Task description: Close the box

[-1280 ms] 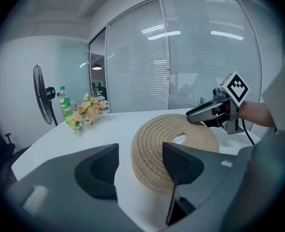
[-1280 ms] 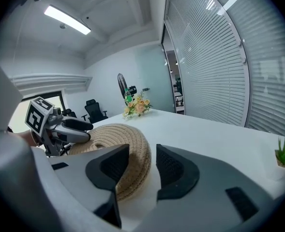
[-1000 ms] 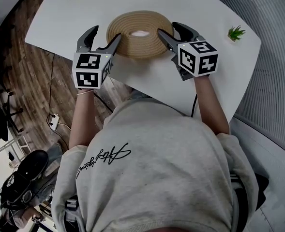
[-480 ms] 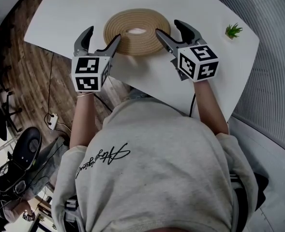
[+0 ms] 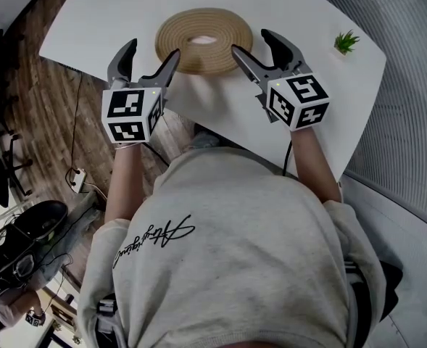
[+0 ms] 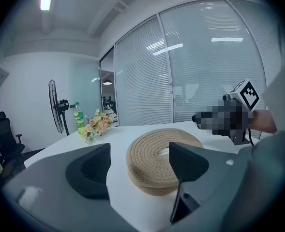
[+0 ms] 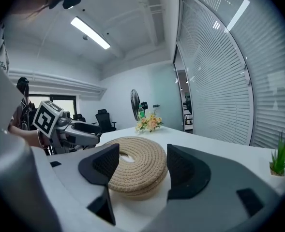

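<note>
A round box of coiled tan rope (image 5: 204,40) lies flat on the white table (image 5: 90,20), with a pale patch at its centre. My left gripper (image 5: 153,49) is at the box's near left side, jaws open and empty. From the near right, my right gripper (image 5: 250,40) points at the box, and its jaws are opening with nothing between them. In the left gripper view the box (image 6: 162,158) lies just beyond the left gripper (image 6: 140,149). In the right gripper view the box (image 7: 135,170) lies ahead of the right gripper (image 7: 143,153).
A small green potted plant (image 5: 346,42) stands near the table's right edge. A bunch of flowers (image 6: 96,125) and a bottle (image 6: 79,117) stand at the far left end. The table's near edge runs just under both grippers, with wooden floor and cables to the left.
The jaws of both grippers have spread wider. Both grippers stay beside the box, the left one having shifted slightly to the left.
</note>
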Available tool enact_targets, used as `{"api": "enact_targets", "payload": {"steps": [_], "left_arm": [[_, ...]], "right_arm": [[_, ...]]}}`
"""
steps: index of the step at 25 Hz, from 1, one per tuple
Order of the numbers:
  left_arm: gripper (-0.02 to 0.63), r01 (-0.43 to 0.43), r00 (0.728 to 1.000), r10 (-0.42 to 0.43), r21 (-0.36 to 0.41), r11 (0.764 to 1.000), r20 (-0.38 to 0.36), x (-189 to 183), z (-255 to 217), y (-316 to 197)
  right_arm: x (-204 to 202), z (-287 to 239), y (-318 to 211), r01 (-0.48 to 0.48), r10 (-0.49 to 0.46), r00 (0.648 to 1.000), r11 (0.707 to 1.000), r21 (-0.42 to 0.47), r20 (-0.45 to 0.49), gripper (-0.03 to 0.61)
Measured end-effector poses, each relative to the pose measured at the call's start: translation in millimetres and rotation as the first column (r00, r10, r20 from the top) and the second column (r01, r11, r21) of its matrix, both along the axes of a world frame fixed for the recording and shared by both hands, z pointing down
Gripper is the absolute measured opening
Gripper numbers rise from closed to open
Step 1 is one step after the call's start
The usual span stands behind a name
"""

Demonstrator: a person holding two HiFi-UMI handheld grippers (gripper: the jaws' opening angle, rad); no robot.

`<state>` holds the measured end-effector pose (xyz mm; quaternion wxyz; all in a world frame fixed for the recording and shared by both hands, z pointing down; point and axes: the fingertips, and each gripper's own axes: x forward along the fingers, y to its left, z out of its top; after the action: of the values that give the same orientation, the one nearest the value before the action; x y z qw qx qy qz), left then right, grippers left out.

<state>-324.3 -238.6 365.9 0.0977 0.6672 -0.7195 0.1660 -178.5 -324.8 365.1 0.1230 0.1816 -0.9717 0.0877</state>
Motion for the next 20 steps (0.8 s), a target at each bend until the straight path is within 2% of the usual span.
{"api": "enact_targets", "payload": {"steps": [4,9,20], "left_arm": [[0.365,-0.014,1.000,0.013,0.045,0.999,0.011,32.1,-30.4,71.9],[0.365,-0.018,1.000,0.017,0.088,0.996,0.017,48.3,-56.0,122.0],[0.365,0.001,1.000,-0.006,0.179,0.984,0.027,67.8,-102.0,143.2]], "right_arm": [[32.8,-32.4,74.8,-0.012,0.012,1.000,0.999,0.047,0.012,0.308],[46.0,-64.4,128.7,-0.002,-0.001,1.000,0.995,0.100,0.029,0.308],[51.0,-112.2,157.2,0.070,-0.086,0.993,0.980,0.187,0.080,0.308]]}}
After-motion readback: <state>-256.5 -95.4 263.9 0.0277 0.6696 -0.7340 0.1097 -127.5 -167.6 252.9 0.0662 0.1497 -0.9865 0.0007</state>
